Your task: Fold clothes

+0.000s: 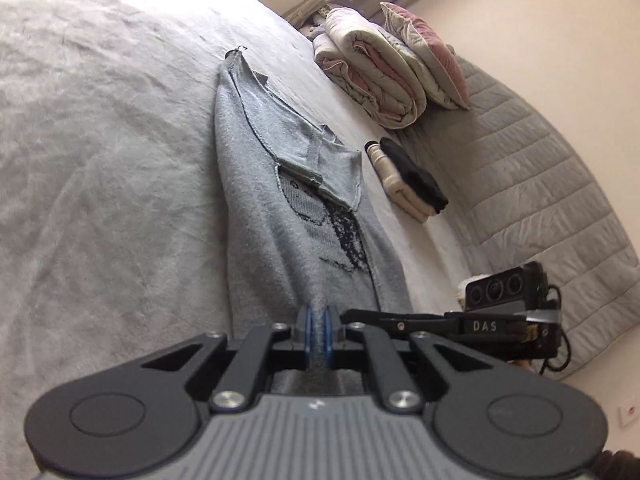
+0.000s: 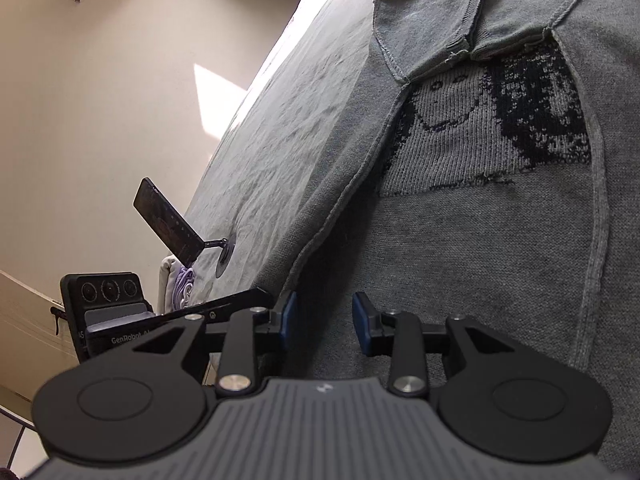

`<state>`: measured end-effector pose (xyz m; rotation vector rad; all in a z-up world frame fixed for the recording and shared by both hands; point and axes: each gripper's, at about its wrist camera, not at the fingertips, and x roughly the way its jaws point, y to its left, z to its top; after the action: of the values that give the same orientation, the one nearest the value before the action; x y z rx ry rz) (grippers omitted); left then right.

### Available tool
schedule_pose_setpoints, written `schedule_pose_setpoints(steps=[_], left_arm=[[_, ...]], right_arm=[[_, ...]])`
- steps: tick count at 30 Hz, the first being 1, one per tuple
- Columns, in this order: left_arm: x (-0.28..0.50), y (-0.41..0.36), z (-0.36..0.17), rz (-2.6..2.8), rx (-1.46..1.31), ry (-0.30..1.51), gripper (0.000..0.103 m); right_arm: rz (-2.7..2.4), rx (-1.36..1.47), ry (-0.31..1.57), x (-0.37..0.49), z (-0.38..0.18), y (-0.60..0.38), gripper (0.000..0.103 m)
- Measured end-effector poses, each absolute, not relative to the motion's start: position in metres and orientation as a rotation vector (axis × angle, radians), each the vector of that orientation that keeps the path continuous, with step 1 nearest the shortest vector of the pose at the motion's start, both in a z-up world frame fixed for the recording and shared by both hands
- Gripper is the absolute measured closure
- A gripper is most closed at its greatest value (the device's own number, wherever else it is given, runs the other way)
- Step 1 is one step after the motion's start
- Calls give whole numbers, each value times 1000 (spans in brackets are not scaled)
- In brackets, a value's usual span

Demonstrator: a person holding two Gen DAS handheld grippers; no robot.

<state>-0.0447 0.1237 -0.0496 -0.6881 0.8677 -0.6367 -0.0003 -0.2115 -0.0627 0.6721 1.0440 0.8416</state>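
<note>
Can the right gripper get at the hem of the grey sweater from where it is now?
Probably yes. The right gripper stands open just over the near edge of the grey sweater, and nothing lies between its pads and the cloth. The left gripper pinches the hem alongside, clear of it.

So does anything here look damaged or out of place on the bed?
Yes: the grey sweater lies inside out, with raw seams and the face pattern's reverse showing, and a loose thread sticks out at its far corner. No spill is visible.
</note>
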Motion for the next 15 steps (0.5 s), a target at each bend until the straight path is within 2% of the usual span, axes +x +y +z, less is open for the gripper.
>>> schedule_pose_setpoints(steps=[2, 10, 11, 12, 13, 15], left_arm=[[-45, 130, -66, -641, -825, 895, 97], [-51, 123, -74, -668, -904, 911, 97], [-51, 121, -74, -660, -887, 915, 97], [-51, 121, -73, -650, -875, 922, 96], [-50, 121, -72, -648, -864, 921, 96], [-49, 121, -70, -643, -842, 917, 94]], right_arm=[[858, 732, 1041, 1, -67, -214, 66], [886, 913, 1057, 12, -90, -198, 65], [889, 915, 1052, 13, -90, -195, 69], [891, 909, 1048, 13, -90, -193, 86], [886, 883, 1041, 13, -87, -191, 95], [865, 829, 1022, 11, -80, -190, 96]])
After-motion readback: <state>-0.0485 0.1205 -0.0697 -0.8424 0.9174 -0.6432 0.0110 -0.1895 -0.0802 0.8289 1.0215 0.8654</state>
